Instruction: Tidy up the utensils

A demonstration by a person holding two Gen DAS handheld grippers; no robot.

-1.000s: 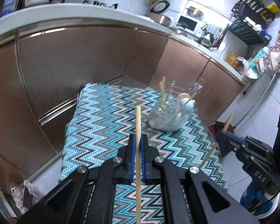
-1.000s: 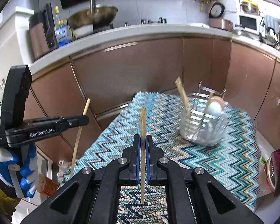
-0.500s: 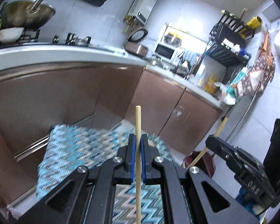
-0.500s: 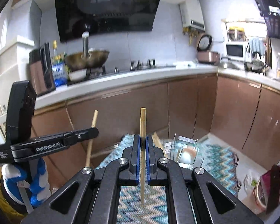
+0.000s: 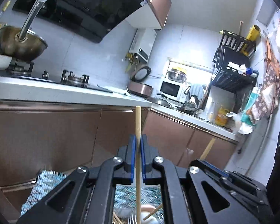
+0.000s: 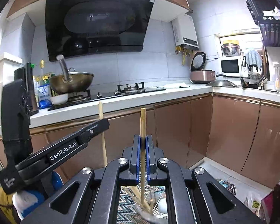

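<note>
My left gripper is shut on a wooden chopstick that stands upright between its blue pads. My right gripper is shut on a second upright chopstick. Each wrist view shows the other gripper beside it: the right gripper with its chopstick, and the left gripper with its chopstick. Below and between the arms, the clear utensil holder with several chopsticks and a white spoon is partly visible. It stands on the zigzag cloth.
Brown cabinet fronts and a white counter lie ahead. A gas stove, a wok, a rice cooker and a microwave are on the counter. A black range hood hangs above. A gloved hand holds the left gripper.
Both grippers have risen and tipped upward, each still gripping its chopstick. The cloth and holder have dropped to the bottom of both views, under the arms; the counter and hood now fill them.
</note>
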